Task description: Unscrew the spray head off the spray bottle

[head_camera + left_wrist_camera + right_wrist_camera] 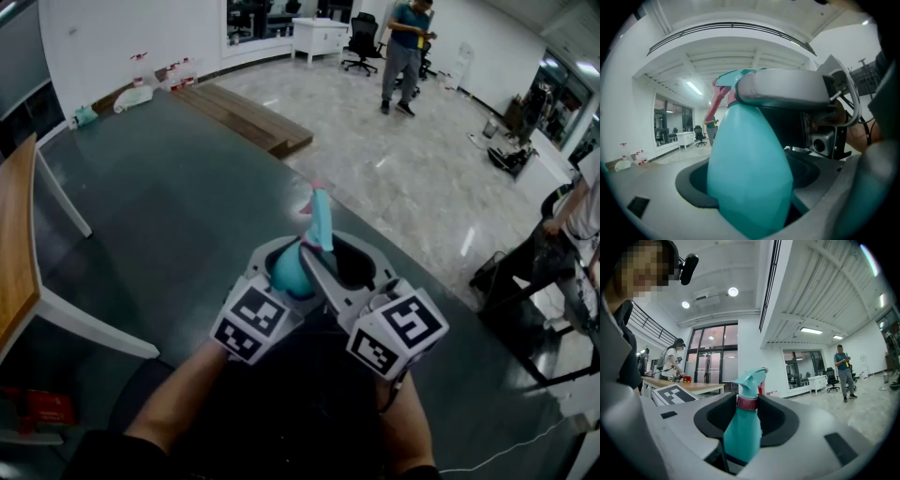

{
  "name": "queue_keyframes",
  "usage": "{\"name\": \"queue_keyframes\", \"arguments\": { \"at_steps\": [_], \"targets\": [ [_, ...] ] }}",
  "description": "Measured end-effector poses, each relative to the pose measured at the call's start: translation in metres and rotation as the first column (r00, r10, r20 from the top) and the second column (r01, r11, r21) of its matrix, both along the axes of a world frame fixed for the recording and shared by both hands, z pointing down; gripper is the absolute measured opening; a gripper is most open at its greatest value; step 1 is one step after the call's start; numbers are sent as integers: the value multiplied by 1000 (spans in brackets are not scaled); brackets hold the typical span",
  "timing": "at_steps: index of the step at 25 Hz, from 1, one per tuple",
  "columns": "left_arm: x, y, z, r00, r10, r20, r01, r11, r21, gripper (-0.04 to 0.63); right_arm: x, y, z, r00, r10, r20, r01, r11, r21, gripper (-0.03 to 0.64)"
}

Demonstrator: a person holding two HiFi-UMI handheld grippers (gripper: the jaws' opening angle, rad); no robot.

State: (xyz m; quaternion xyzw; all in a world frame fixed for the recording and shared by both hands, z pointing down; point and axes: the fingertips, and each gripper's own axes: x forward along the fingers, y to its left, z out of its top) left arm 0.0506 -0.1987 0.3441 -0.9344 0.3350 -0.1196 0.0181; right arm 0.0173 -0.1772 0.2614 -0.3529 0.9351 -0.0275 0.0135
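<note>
Left gripper view puts the nearest fact first: the left tongs (751,201) are closed on the swollen belly of the teal plastic spray bottle (750,164), pads against both flanks, so the body is pinned.

Right gripper view shows the right tongs (747,420) standing wide yet clasped round the neck. The ribbed pink-red collar (746,402) sits between the dark pads and appears to touch them on both sides. The teal trigger spray head (752,378) rises just beyond.

Head view shows the bottle held in the air between the two tongs, above the dark grey worktop (159,216) and resting on nothing, nozzle pointing away from the person.

The head looks still seated, so the unscrewing seems barely begun. To do it well, the left tongs should only steady the body; too hard a squeeze would likely buckle the soft wall. The right tongs should bite the collar, not the trigger, and turn about the bottle's long axis. Once the thread frees, the head should be lifted straight along that axis.

Farther off lie a low wooden platform (253,117) and a standing person (405,52), well apart from the work.
</note>
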Motion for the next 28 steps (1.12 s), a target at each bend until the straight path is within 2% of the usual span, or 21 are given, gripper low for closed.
{"name": "queue_keyframes", "arguments": {
  "at_steps": [3, 7, 10, 14, 17, 20, 22, 24, 28],
  "targets": [
    [2, 5, 3, 999, 50, 5, -50, 999, -5, 428, 2, 2, 3, 999, -51, 13, 51, 999, -7, 150],
    [8, 20, 4, 983, 179, -25, -180, 983, -35, 428, 5, 9, 4, 983, -171, 70, 173, 984, -33, 141],
    [11, 34, 1, 955, 293, -49, -295, 955, -40, 428, 8, 18, 2, 952, -280, 126, 288, 957, -45, 140],
    [12, 54, -6, 907, 414, -78, -417, 908, -26, 428, 8, 32, -4, 888, -416, 194, 431, 901, -42, 141],
    [12, 65, -9, 873, 478, -97, -482, 876, -20, 428, 7, 40, -7, 847, -485, 217, 502, 865, -25, 141],
    [14, 72, -9, 852, 513, -105, -517, 856, -18, 428, 11, 43, -10, 822, -513, 246, 531, 847, -8, 143],
    [16, 74, -8, 850, 516, -101, -521, 854, -19, 428, 18, 42, -13, 819, -508, 266, 527, 850, 1, 143],
    [17, 72, -6, 859, 504, -92, -508, 861, -23, 428, 24, 40, -17, 825, -495, 274, 512, 859, 9, 143],
    [16, 59, 4, 895, 441, -66, -444, 895, -48, 428, 32, 34, -26, 856, -437, 277, 443, 896, 47, 143]
  ]
}}
